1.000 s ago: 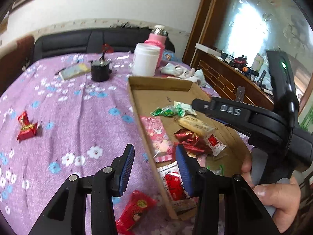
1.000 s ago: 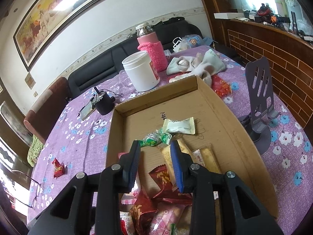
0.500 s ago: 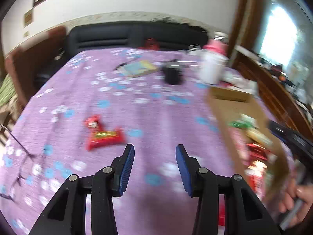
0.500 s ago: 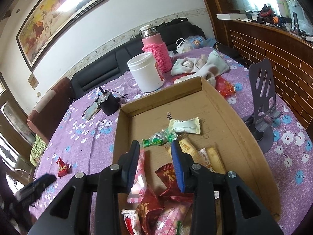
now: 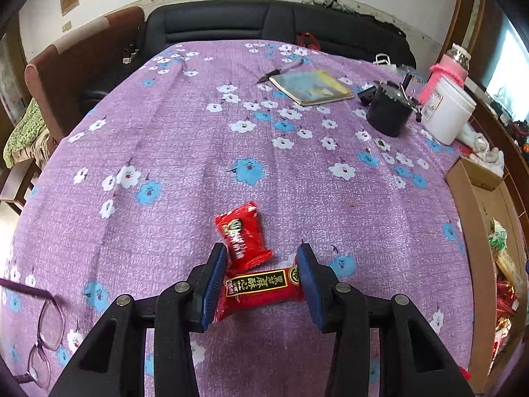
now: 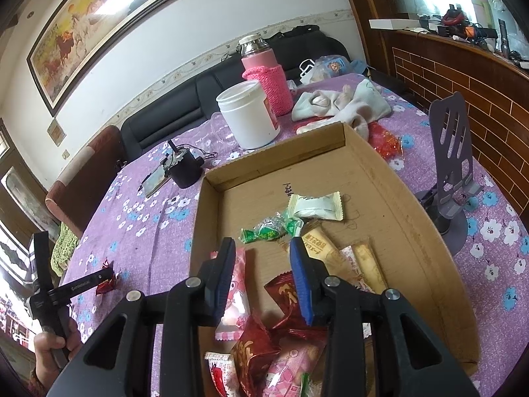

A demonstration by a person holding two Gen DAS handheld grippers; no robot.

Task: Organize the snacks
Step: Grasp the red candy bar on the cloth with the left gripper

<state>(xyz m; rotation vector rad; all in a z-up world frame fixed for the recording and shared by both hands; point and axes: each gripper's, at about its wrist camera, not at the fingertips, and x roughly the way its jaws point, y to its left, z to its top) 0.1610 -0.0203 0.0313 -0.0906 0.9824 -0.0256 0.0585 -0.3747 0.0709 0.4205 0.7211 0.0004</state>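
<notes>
Snacks: two red packets [image 5: 243, 236] left of cardboard tray [image 6: 413, 205] | left gripper [image 5: 261, 276] spread, straddling one | right gripper [image 6: 263, 271] spread, empty | purple floral tablecloth [image 5: 185, 152], black sofa [image 5: 231, 23] behind.

Tablecloth [image 5: 185, 152] — purple, scattered with white and blue flowers. Two snack packets on it: square candy wrapper [image 5: 243, 236] red with white lettering; long bar wrapper [image 5: 256, 289] red with a black, gold-edged label. Gripper pads [image 5: 213, 281] blue on black frames. Cardboard tray [image 6: 390, 178] plain brown. Flask cover [image 6: 271, 86] — pink knit. Tub [image 6: 249, 115] white. Sofa [image 5: 264, 23] black.
</notes>
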